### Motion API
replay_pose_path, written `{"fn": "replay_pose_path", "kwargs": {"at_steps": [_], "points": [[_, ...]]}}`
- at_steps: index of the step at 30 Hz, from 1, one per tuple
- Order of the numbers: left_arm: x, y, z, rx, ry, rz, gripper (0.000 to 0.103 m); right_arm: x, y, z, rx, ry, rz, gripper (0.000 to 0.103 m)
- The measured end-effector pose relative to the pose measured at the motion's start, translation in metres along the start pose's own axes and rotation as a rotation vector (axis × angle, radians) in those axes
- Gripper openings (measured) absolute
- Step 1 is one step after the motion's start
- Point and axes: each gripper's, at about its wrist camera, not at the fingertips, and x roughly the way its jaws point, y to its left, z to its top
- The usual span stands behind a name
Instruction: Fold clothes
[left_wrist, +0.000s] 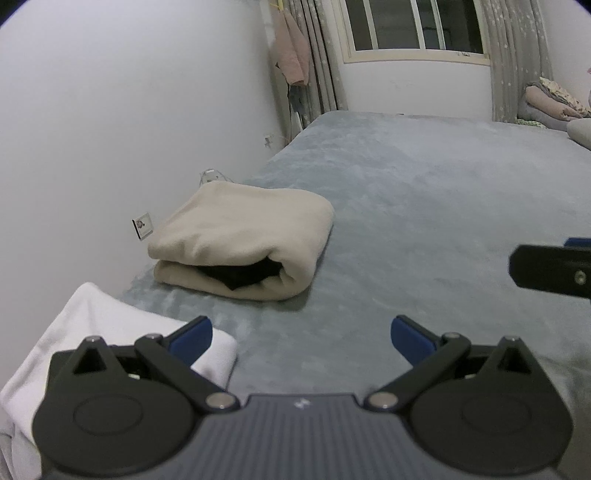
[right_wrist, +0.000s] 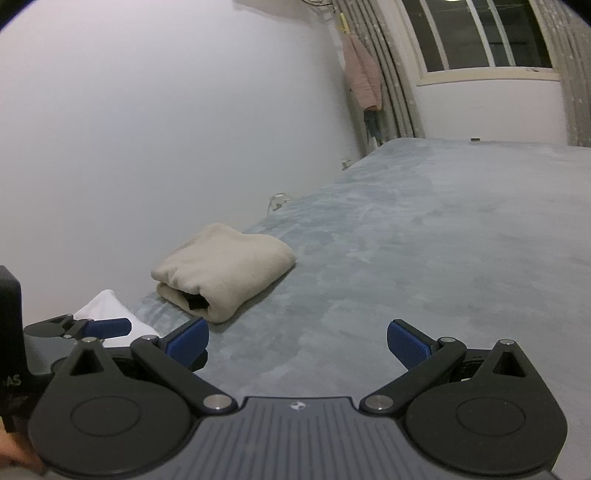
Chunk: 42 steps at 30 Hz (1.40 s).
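Beige fleece garment (left_wrist: 243, 236) lies folded on the grey bed (left_wrist: 424, 206), left-centre of both views, by the wall; a white garment (left_wrist: 92, 332) sits lower left, its fold state unclear. Left claw (left_wrist: 301, 338) and right claw (right_wrist: 297, 341) both spread wide, holding nothing, low over the bed. Risks: a pad snagging the plush cover along with cloth, or nudging the beige bundle so its loose dark inner layer spills out.

My bed (left_wrist: 424, 206), grey-blue plush cover, runs along white wall toward window. Beige folded bundle (left_wrist: 243, 236) on it near wall edge, dark cloth showing inside fold. White garment (left_wrist: 92, 325) at near corner, just beside bundle. Pillows (left_wrist: 554, 103) heaped at far right.
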Motion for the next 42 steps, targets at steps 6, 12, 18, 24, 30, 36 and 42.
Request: {"fn": "replay_pose_path", "kwargs": {"at_steps": [6,12,18,24,30,36,42], "points": [[0.001,-0.007,-0.001,-0.009,0.002,-0.045,0.103,-0.015,-0.007,-0.003,0.006,-0.002,-0.029,0.103],[0.002,-0.016,-0.001,-0.028,-0.005,-0.115,0.103,-0.027,-0.023,0.004,0.080,-0.030,-0.048,0.103],[0.016,-0.027,0.005,-0.061,0.061,-0.241,0.103,-0.034,-0.043,0.009,0.110,-0.034,-0.158,0.103],[0.036,-0.061,0.021,0.005,0.090,-0.279,0.103,-0.040,-0.059,0.013,0.072,-0.017,-0.311,0.103],[0.057,-0.103,0.035,0.061,0.095,-0.298,0.103,-0.033,-0.080,0.008,0.066,0.027,-0.406,0.103],[0.092,-0.121,0.039,0.047,0.090,-0.269,0.103,-0.024,-0.100,0.002,0.080,0.061,-0.470,0.103],[0.124,-0.131,0.031,0.071,0.090,-0.238,0.103,-0.013,-0.113,-0.007,0.075,0.093,-0.510,0.103]]}}
